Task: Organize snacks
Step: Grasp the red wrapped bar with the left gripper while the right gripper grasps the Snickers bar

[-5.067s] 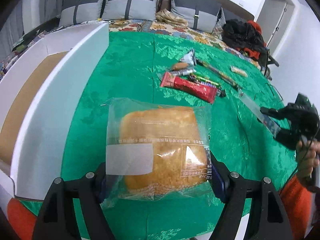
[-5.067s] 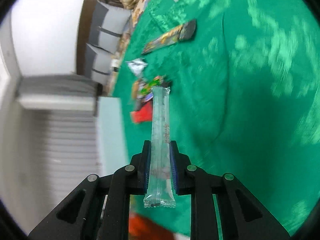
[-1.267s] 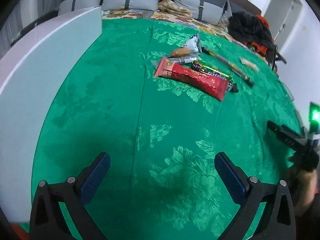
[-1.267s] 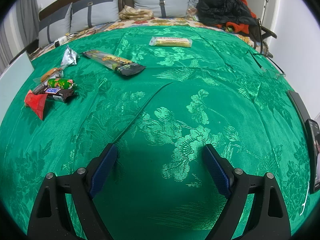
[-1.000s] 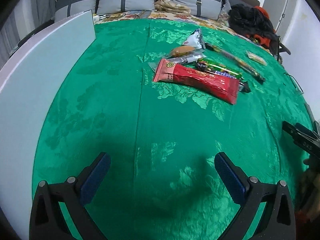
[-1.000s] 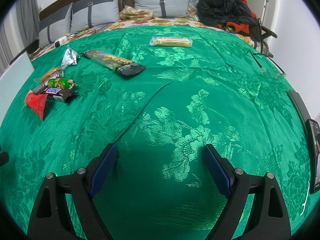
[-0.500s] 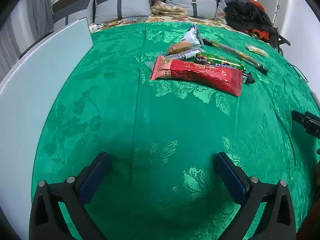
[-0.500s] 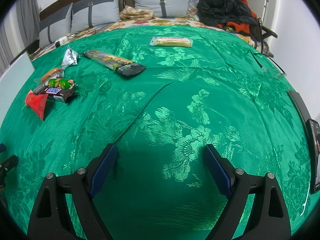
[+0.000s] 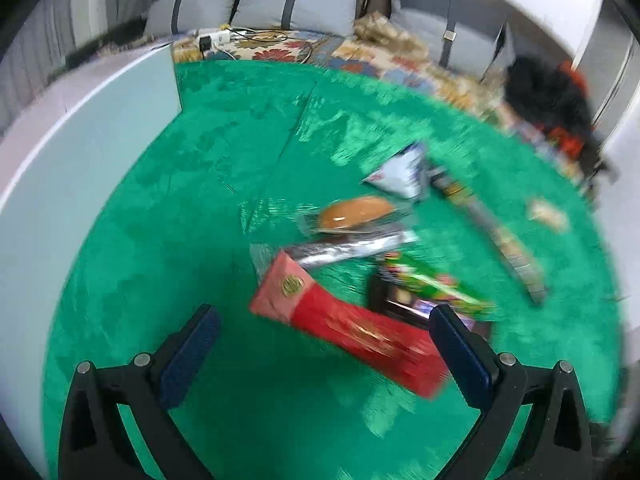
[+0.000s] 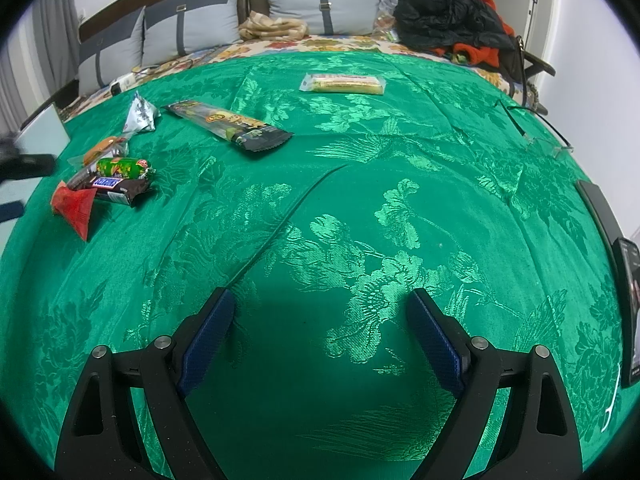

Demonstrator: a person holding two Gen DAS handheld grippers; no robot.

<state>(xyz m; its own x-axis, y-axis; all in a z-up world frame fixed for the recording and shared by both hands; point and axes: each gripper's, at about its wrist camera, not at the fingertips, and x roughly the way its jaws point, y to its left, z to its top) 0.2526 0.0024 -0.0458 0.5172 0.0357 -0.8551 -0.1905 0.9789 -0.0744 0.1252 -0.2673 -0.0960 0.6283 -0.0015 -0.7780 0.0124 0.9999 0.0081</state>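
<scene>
Left gripper (image 9: 320, 344) above the snack cluster near the left edge of the green cloth (image 10: 360, 208), jaws spread wide, nothing between the pads, nothing touched. Red packet (image 9: 352, 328) directly below and between the two fingers, lying diagonally; whether the right finger touches it, cannot tell. View motion-blurred. Just beyond the red packet: silver wrapper (image 9: 352, 250), then bun in clear wrap (image 9: 356, 212), then silver-white pouch (image 9: 400, 172) further toward the far edge. Green packet (image 9: 432, 284) and dark bar (image 9: 404, 304) beside the right finger.

Long dark packet (image 10: 232, 124) well apart from the cluster, toward the far edge; pale yellow packet (image 10: 344, 83) near the far edge, mid-width.

Readable writing: "SNICKERS" on the dark bar in the right wrist view. Round gold emblem on the red packet, characters illegible. Other print too small or blurred.

Right gripper (image 10: 320, 332) over bare cloth at the near edge, jaws wide apart, empty, well apart from every snack. White box (image 9: 80, 184) along the cloth's left edge.
</scene>
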